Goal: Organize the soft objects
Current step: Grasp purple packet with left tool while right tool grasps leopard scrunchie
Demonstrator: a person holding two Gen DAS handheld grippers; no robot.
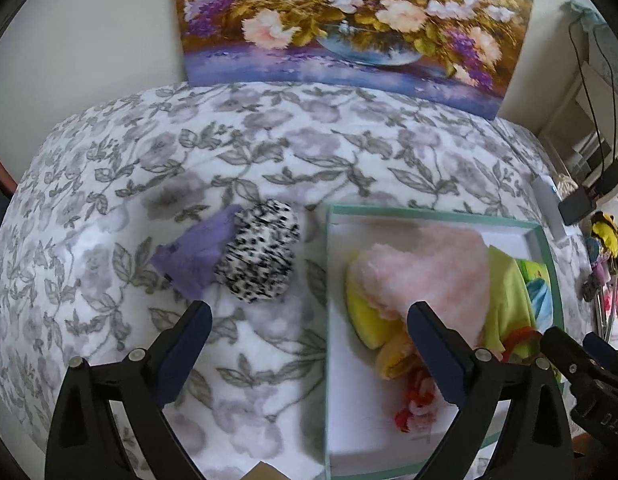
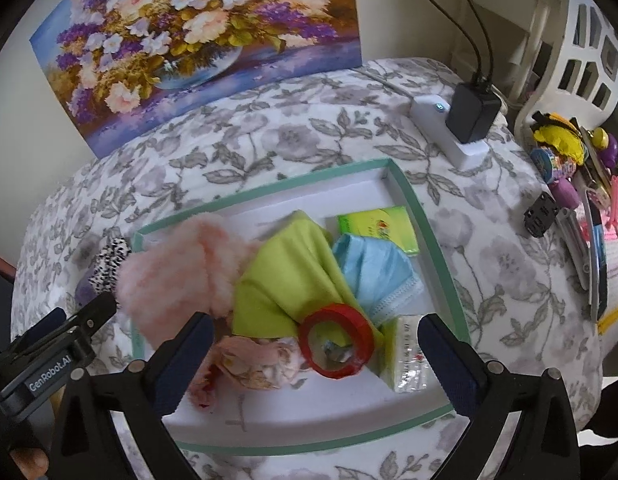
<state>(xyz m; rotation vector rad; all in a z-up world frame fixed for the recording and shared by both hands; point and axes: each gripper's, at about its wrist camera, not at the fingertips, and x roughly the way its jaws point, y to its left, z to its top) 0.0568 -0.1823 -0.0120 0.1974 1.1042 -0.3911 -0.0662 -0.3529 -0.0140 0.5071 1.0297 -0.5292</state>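
Observation:
A purple cloth (image 1: 197, 258) and a black-and-white spotted fluffy ball (image 1: 261, 252) lie together on the floral bedspread, left of a teal-rimmed box (image 1: 329, 280). In the box are a pink fluffy item (image 1: 429, 268), a lime green cloth (image 2: 289, 276), a blue face mask (image 2: 373, 268), a red tape ring (image 2: 335, 340), tissue packs and a pink floral scrunchie (image 2: 249, 360). My left gripper (image 1: 309, 316) is open and empty, straddling the box's left rim, near the spotted ball. My right gripper (image 2: 313, 328) is open and empty over the box, above the red ring.
A flower painting (image 1: 349, 20) leans against the wall behind. A white power strip with a black adapter (image 2: 465, 120) lies at the right of the bed. Small toys and clips (image 2: 569, 184) crowd the right edge by a white chair.

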